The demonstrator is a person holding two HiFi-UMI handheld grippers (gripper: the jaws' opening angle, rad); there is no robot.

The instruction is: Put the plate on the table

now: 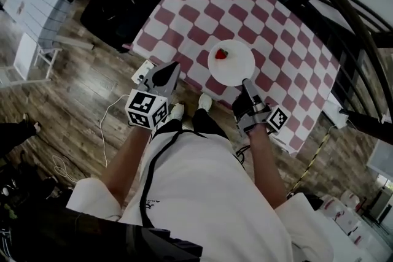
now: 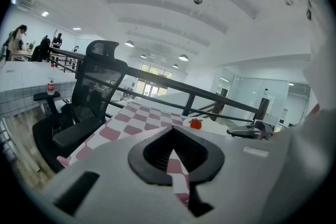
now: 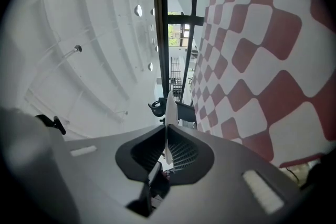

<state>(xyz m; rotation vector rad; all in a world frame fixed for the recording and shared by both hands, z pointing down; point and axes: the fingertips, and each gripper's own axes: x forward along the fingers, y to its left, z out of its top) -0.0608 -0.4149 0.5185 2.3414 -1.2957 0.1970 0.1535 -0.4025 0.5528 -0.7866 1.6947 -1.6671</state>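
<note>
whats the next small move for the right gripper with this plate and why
Probably lower the plate flat onto the cloth-covered table before opening. The right gripper is clamped on its near rim, a strawberry sits on it, and whether it already rests on the table can't be told.

The person wears a white short-sleeved T-shirt (image 1: 202, 187) crossed by a thin black strap (image 1: 147, 175), dark trousers (image 1: 206, 123) and white shoes (image 1: 177, 111). The grey plastic left gripper (image 1: 174, 67) and right gripper (image 1: 246, 83) each carry a cube of black-and-white square markers (image 1: 147, 109).
</note>
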